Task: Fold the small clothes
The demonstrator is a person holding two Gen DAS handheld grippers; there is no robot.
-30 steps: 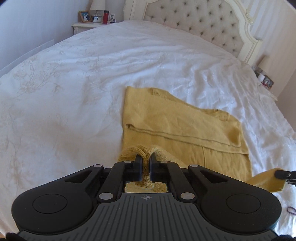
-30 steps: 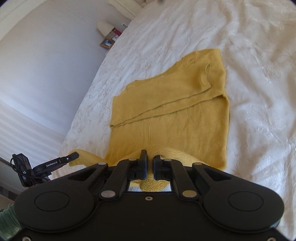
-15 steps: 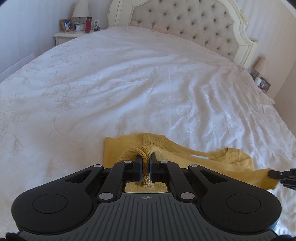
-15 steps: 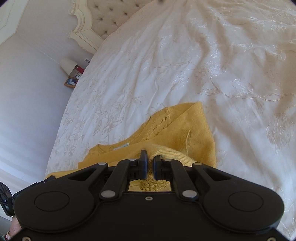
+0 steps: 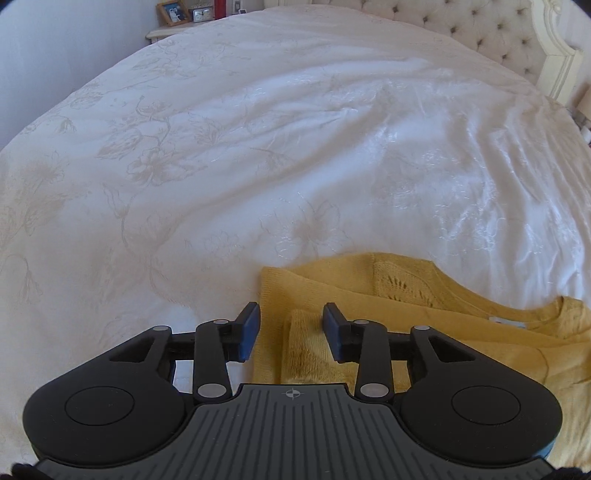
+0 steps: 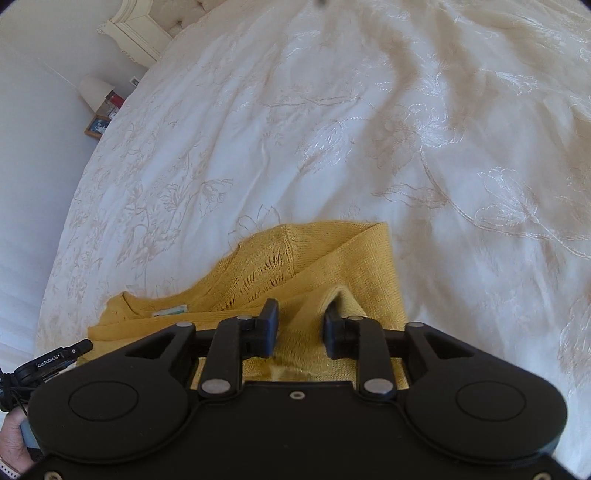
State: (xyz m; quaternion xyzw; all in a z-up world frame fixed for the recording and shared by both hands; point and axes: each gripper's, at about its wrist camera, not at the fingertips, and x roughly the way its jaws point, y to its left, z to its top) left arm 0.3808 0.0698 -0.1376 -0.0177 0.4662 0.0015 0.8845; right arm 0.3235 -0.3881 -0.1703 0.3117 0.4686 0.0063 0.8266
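A mustard yellow knit sweater (image 5: 424, 295) lies folded over on the white embroidered bedspread (image 5: 258, 147). My left gripper (image 5: 291, 325) is open just above the sweater's left corner, with a raised ridge of knit between its jaws. In the right wrist view the sweater (image 6: 332, 258) shows its neck label and lace panel. My right gripper (image 6: 301, 326) is open over the sweater's right corner, a small peak of fabric standing by its right finger. Neither gripper holds the cloth.
A tufted cream headboard (image 5: 498, 33) stands at the far end. A bedside table with a photo frame and clock (image 5: 184, 18) is at the back left. Another bedside stand with a lamp (image 6: 98, 99) is by the wall. The left gripper's tip (image 6: 55, 360) shows at lower left.
Both grippers carried the sweater's lower edge forward over the garment toward the neckline, then opened and let the fabric go. The fold now lies on the sweater.
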